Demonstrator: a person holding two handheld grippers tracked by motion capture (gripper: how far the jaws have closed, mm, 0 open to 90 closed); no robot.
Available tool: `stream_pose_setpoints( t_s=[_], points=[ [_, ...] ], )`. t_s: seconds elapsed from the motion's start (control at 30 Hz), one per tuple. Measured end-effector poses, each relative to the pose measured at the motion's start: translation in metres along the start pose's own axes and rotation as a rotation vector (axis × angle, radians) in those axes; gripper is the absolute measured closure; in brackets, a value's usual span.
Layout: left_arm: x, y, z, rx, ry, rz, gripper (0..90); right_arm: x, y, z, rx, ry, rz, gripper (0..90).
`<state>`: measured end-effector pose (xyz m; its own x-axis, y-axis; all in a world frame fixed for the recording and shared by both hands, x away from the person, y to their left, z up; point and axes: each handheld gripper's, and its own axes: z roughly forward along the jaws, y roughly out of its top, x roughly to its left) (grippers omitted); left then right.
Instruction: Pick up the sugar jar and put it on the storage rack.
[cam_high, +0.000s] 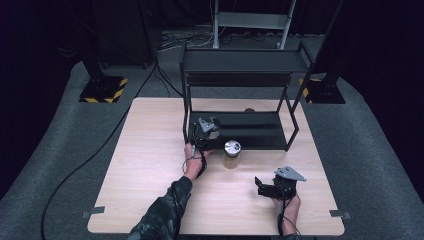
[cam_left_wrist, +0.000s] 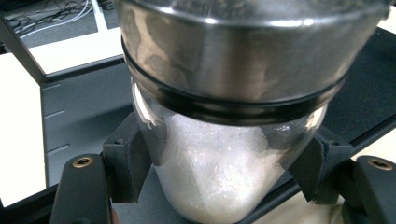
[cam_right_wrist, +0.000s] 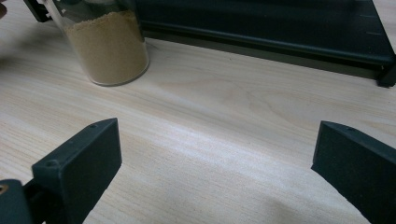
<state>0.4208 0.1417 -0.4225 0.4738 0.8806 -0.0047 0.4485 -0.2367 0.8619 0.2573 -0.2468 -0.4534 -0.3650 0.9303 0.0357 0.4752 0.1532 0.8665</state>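
- We are holding a glass jar of white granules (cam_left_wrist: 219, 182) in the left gripper (cam_left_wrist: 219, 186); its jaws are clamped on the glass body, one pad on each side, just under the metal lid (cam_left_wrist: 233, 60).
- In the high view the left gripper (cam_high: 206, 131) is sitting at the front left corner of the black rack's lower shelf (cam_high: 260, 131), so we are judging that the jar is going onto that shelf.
- A second jar, filled with brown powder (cam_high: 232, 154), is standing on the bench (cam_high: 150, 165) just in front of the shelf's edge and just beside the left hand (cam_high: 194, 159).
- The right gripper (cam_high: 267, 187) is resting low over the bench, well apart from both jars, with its jaws wide apart and nothing between them; its own view is looking across bare wood at the brown jar (cam_right_wrist: 109, 49).
- Risk: the pads are gripping smooth, curved glass, so a tilt of the wrist could be letting the jar slide down through the jaws.
- Risk: the jar's base could be catching the shelf's front lip if we are coming in too low, and tipping on release.
- Risk: pulling the left hand back carelessly could be knocking the brown jar over, since it is standing so close.
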Motion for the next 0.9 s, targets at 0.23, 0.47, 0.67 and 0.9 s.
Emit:
stream_pose_setpoints(
  t_s=[0.23, 0.47, 0.67, 0.9],
  points=[
    [-0.002, 0.001, 0.008, 0.005, 0.008, 0.014, 29.9, 0.000, 0.000, 0.000, -0.002, -0.001, 0.003, 0.3],
    [-0.003, 0.002, 0.014, 0.003, 0.018, 0.013, 29.9, 0.000, -0.001, 0.000, -0.003, -0.001, 0.004, 0.3],
    [0.001, 0.000, 0.020, 0.009, 0.004, -0.017, 29.9, 0.000, -0.001, 0.000, -0.006, -0.002, 0.006, 0.3],
    [0.002, 0.000, 0.024, 0.004, 0.003, -0.017, 29.9, 0.000, -0.001, 0.000, -0.004, -0.002, 0.004, 0.3]
  ],
)
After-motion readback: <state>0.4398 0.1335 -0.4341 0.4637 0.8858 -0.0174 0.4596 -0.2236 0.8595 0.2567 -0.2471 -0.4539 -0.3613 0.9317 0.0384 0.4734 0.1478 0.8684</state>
